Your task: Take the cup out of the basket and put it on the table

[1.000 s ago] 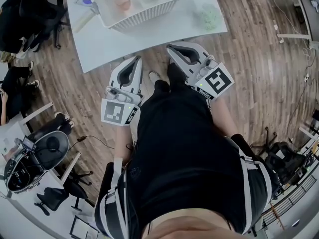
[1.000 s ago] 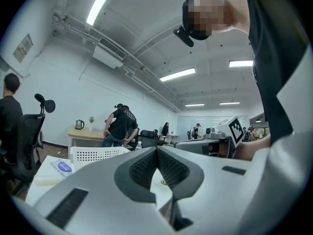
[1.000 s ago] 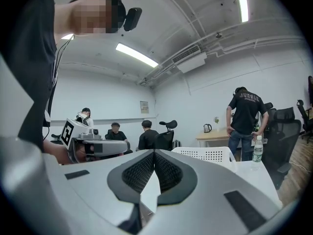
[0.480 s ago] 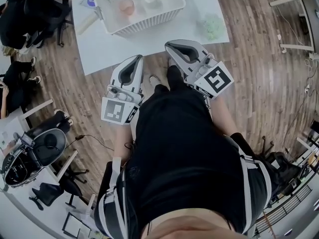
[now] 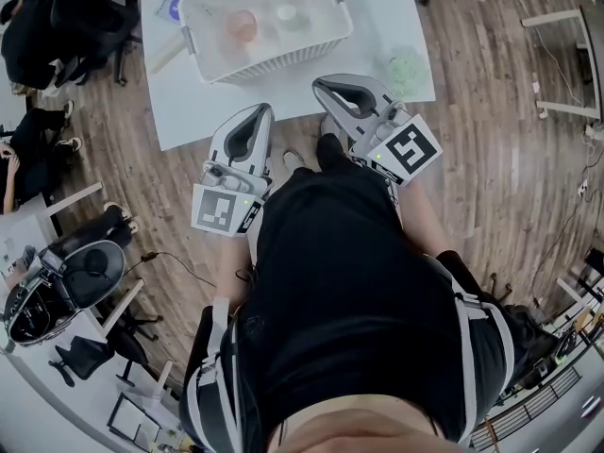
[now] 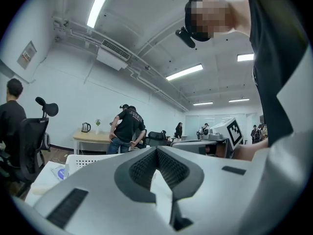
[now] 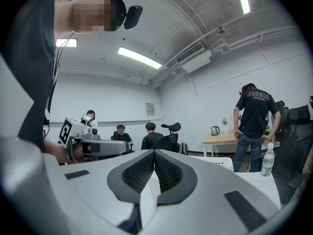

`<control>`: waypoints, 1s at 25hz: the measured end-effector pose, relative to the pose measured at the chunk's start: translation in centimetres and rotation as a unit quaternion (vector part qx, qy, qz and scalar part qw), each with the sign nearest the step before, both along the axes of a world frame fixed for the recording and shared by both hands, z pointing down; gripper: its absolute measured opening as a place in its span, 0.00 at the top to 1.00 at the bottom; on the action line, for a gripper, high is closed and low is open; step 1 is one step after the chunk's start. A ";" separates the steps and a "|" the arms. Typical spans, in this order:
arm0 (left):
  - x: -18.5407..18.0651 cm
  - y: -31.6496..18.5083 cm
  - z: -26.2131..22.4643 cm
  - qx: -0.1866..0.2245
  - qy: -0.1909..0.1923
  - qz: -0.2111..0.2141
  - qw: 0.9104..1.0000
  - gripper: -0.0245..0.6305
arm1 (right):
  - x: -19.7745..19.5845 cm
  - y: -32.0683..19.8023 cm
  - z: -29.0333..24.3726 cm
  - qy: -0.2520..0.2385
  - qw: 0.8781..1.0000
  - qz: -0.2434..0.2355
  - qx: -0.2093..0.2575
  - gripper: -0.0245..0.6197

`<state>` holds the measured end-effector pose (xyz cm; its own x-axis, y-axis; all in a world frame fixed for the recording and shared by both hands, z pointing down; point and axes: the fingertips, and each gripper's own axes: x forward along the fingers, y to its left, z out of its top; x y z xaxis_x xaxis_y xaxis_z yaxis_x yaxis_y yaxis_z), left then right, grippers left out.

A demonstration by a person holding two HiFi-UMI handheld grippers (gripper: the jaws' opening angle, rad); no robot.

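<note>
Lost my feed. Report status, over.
Left gripper, right gripper shut, empty, short of basket. Pink cup inside basket, untouched. Basket's near wall between grippers and cup.

A wood-plank floor (image 5: 491, 159) spreads through the room. Black bags (image 5: 57, 26) are heaped at its upper left, and a black office chair (image 5: 90, 281) stands lower down, with a thin cable (image 5: 179, 262) trailing beside it. A pale green crumpled lump (image 5: 404, 64) lies well apart from a flat packet with a blue mark (image 5: 170, 6). Against the far wall, a kettle (image 6: 86, 127) sits on a wooden desk (image 6: 93, 137), where a person in a black shirt (image 6: 128, 129) stands. A clear water bottle (image 7: 267, 163) stands upright. Two people (image 7: 121, 133) sit near a wall notice (image 7: 149, 109). Strip lights (image 6: 100, 4) and an air-conditioning unit (image 6: 113, 55) hang overhead.
</note>
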<state>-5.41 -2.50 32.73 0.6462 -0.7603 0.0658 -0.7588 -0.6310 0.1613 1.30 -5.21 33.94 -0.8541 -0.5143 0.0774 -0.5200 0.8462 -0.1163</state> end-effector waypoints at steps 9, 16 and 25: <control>2.3 -4.6 -0.6 0.001 0.009 -0.027 1.000 0.93 | 2.1 -4.8 -0.1 -0.012 1.000 -0.029 0.004 0.93; 4.6 -6.4 0.1 -0.010 0.013 -0.042 0.999 0.93 | 3.7 -7.0 1.1 -0.009 0.999 -0.047 -0.007 0.93; 2.3 -7.6 0.2 -0.014 0.013 -0.045 0.999 0.93 | 1.5 -8.0 1.2 0.000 0.999 -0.050 -0.013 0.93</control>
